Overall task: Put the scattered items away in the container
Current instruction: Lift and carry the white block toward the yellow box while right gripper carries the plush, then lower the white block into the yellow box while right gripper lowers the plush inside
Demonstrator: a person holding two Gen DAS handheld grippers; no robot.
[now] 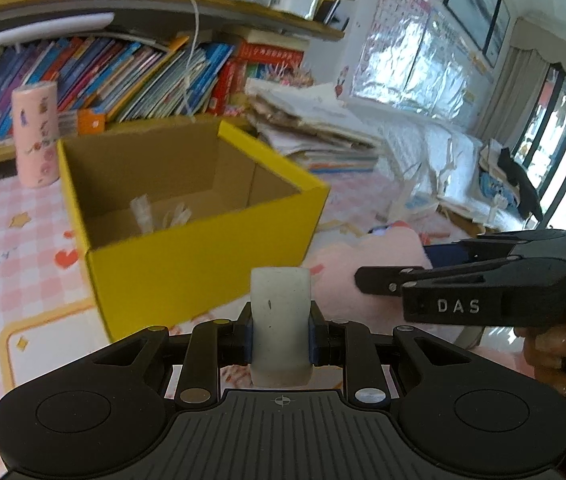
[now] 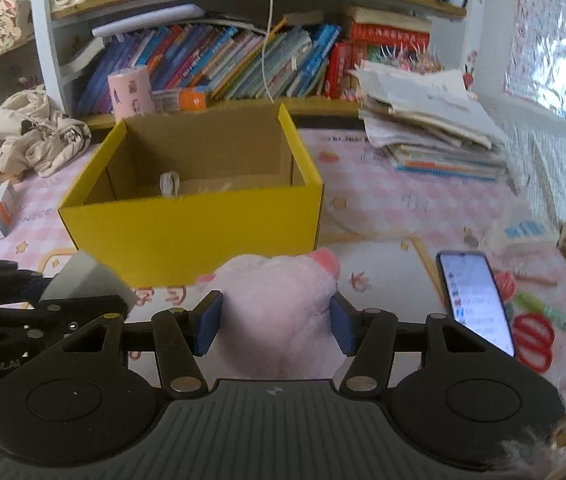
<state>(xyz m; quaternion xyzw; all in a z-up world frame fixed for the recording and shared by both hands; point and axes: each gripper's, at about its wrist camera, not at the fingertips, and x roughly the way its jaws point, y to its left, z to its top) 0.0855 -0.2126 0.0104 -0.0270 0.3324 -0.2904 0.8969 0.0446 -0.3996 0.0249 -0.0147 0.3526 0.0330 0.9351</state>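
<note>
Counter [image 2: 383, 200] wears a pink checked cloth; bookshelf [image 2: 223, 60] runs behind it, paper stack [image 2: 423, 128] at 2 o'clock. Yellow box [image 2: 191, 220] sits open mid-counter with small clear items [image 2: 169, 184] on its floor.

Left gripper [image 1: 281, 334]: jaws narrow, clamped on a whitish block [image 1: 280, 320], just short of the box's near wall. Right gripper [image 2: 273, 322]: jaws part-wide, pinching a pink plush toy [image 2: 279, 304], also in front of the box.

Right wrist view only: phone [image 2: 475, 300], red scissors [image 2: 533, 336], green pen [image 2: 547, 312] at 3 o'clock, cloth heap [image 2: 39, 132] at 10. Left wrist view only: curtained windows [image 1: 555, 112] at 2 o'clock, a person's hand [image 1: 551, 360] on the right gripper's handle.
</note>
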